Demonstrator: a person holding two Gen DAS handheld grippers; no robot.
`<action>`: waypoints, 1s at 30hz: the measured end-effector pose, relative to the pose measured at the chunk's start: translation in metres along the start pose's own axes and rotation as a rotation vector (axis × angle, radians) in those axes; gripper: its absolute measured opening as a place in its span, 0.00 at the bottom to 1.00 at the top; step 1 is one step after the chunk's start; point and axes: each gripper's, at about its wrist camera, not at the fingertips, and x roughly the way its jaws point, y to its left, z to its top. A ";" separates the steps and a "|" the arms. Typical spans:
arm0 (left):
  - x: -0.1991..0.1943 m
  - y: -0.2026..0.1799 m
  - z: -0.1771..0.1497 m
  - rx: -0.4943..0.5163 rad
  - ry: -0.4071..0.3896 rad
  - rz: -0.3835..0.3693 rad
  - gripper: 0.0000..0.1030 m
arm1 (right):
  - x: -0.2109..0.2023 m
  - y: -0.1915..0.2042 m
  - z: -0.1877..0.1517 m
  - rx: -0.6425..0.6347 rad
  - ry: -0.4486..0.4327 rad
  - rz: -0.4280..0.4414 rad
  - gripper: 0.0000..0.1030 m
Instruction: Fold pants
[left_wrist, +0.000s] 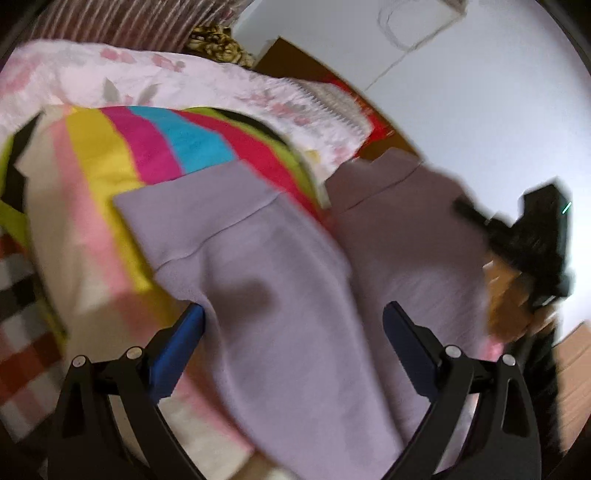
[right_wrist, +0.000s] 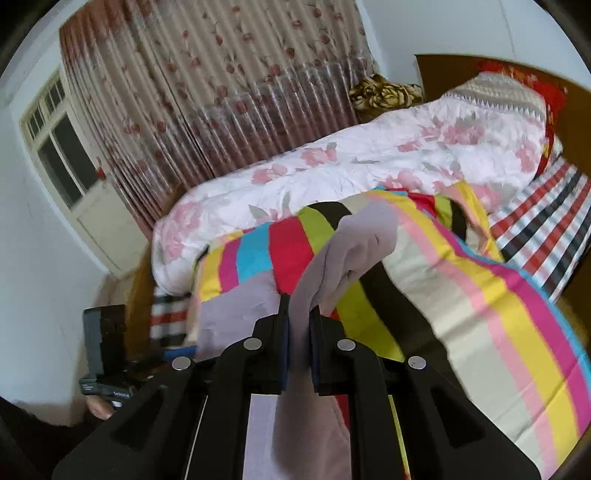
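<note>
Pants (left_wrist: 280, 280): soft matt lilac knit cloth, smooth.
Striped sheet (right_wrist: 491, 317): flat woven cloth, matt, bright bands.
Floral quilt (right_wrist: 332, 173), at 12 o'clock: crinkled cotton-like cloth.
Curtain (right_wrist: 207, 88): pleated printed cloth.
Left gripper (left_wrist: 293, 314): matt black plastic, blue pads.

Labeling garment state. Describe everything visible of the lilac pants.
The lilac pants look like soft, matte knit, plain with a seamed band at one end. They lie spread on the striped bedcover, one part lifted. The right tool is shut on a bunched fold of them; the left tool is open, its fingers straddling the cloth. The left view is blurred.
</note>
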 end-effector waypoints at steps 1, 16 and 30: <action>0.001 0.000 0.003 -0.020 -0.003 -0.032 0.94 | -0.003 0.000 -0.002 0.004 -0.018 0.032 0.11; 0.102 0.012 0.053 -0.402 0.031 -0.672 0.98 | -0.043 0.013 -0.012 -0.051 -0.161 0.303 0.11; -0.015 -0.031 0.043 -0.045 -0.183 -0.025 0.45 | 0.040 0.040 -0.014 -0.095 0.068 -0.086 0.92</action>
